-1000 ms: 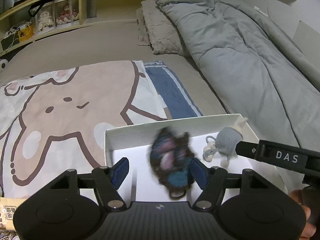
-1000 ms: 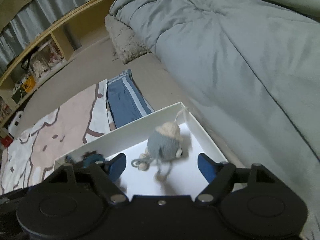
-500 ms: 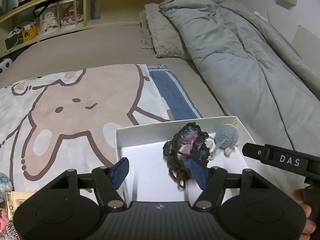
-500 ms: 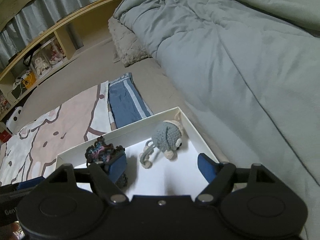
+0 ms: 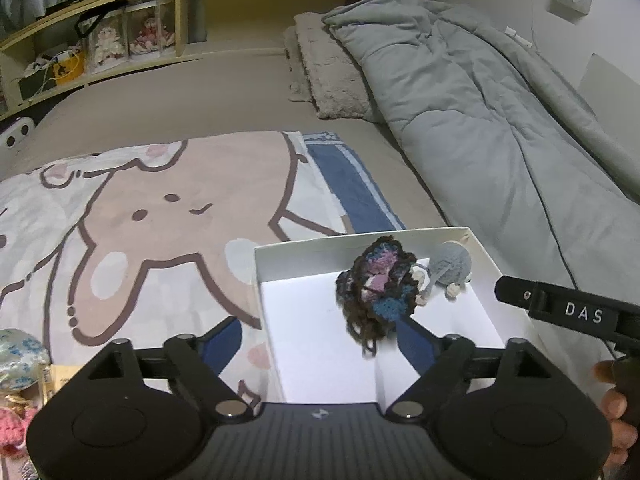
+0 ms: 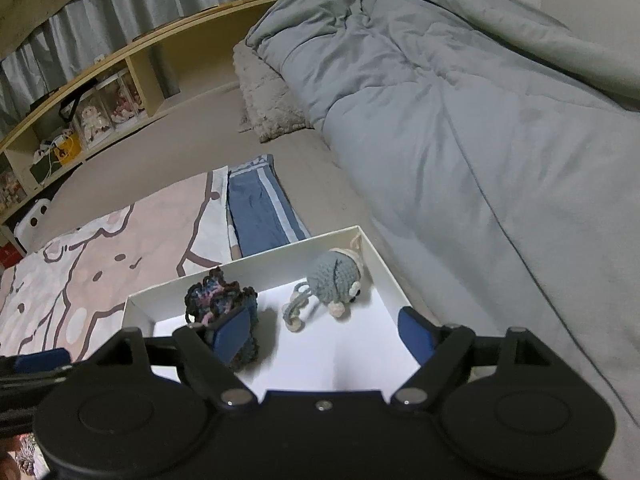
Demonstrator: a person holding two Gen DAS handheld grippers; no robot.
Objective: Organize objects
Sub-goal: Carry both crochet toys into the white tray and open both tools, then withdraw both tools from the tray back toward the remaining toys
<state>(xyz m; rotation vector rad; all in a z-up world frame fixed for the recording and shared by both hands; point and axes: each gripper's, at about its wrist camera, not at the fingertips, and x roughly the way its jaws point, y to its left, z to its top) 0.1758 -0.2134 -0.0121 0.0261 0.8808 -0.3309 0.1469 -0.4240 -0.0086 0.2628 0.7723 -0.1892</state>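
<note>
Left gripper (image 5: 318, 342): jaws spread wide, gripping nothing, hanging over the near left corner of the white box (image 5: 280, 250). Left pad out over the cartoon rabbit blanket (image 5: 160, 216), right pad inside the box, its blue tip just under the dark crochet piece (image 5: 376, 290); touching or merely overlapping in the view, hard to tell. Crochet piece lying on the box floor ahead of the right pad, brown edging with blue and pink patches. Just beyond it, toward the far right corner, the grey knitted toy (image 5: 452, 266) with its pale cord trailing toward the crochet piece.

Right gripper (image 6: 324, 334): jaws likewise released and empty, held over the near edge of the same box (image 6: 384, 268). Crochet piece (image 6: 218, 296) directly behind the left pad, partly hidden by it. Grey toy (image 6: 336, 274) ahead between the pads, nearer the far wall, cord loops (image 6: 294, 308) on the floor beside it.

Beyond the box: folded blue striped cloth (image 6: 260, 208), grey duvet (image 6: 460, 112) off past the right pad, wooden shelf (image 5: 180, 12) at the far end.
</note>
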